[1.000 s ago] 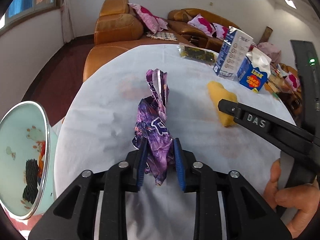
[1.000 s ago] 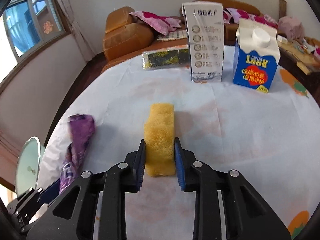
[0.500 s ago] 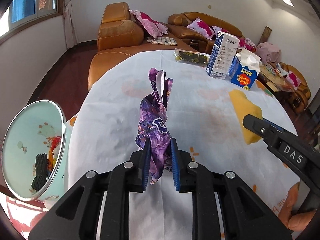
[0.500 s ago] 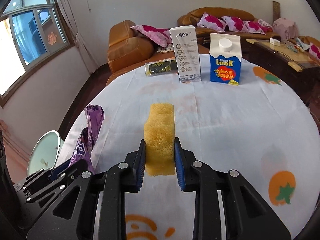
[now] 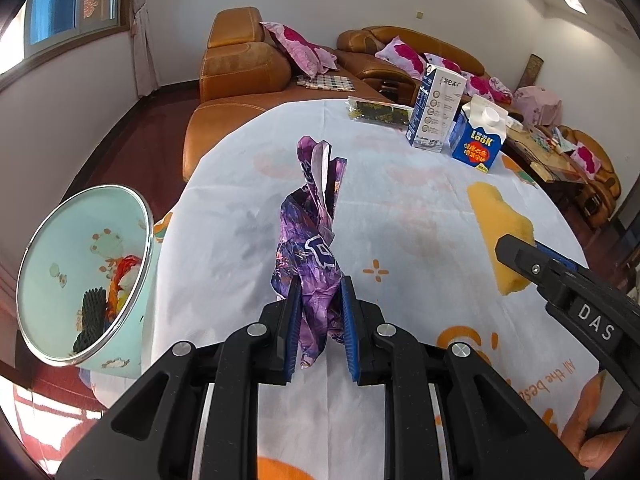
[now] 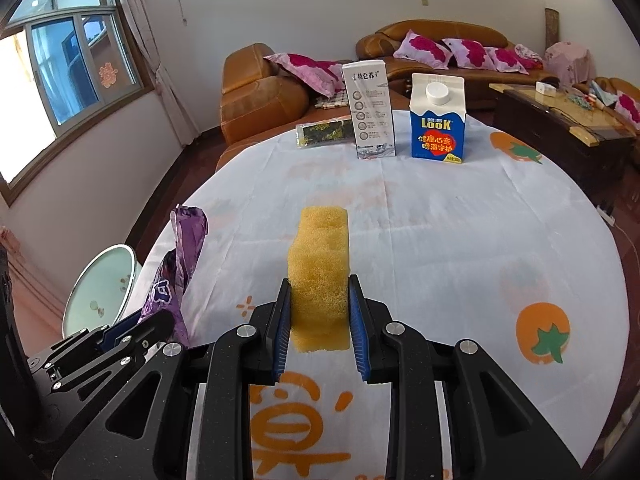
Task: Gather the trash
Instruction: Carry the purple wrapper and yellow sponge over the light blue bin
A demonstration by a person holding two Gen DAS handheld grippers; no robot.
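**Both pieces of trash lifted, bin waiting at my left**

My left fingers (image 5: 318, 332) are clamped on the crumpled purple wrapper (image 5: 310, 240), and my right fingers (image 6: 320, 320) are clamped on the yellow sponge (image 6: 320, 268). A second ago both pieces sat low over the surface (image 5: 400, 208); now both hang clear of the white cloth, and the far cartons look smaller and further off, so I have drawn both hands up and back toward the near edge. The grip on the wrapper has tightened a little in that time, while the sponge grip is unchanged. I judge the pick-up finished for these two, with only the carry and drop left

The left view gives me what I need for that: the pale green bin (image 5: 86, 276) stands off the surface's left edge, mouth tilted toward me, with dark and red-orange rubbish already inside. It also shows the sponge from the side, pinched near its lower end. The right view shows only the bin's rim (image 6: 100, 288), not its contents, but it shows the whole round surface better: the tall white carton (image 6: 370, 110), the blue LOOK milk carton (image 6: 437, 118) and a flat dark packet (image 6: 324, 133) stand at the far side, not yet collected. The wrapper is nearer the bin, so I expect it to go in first
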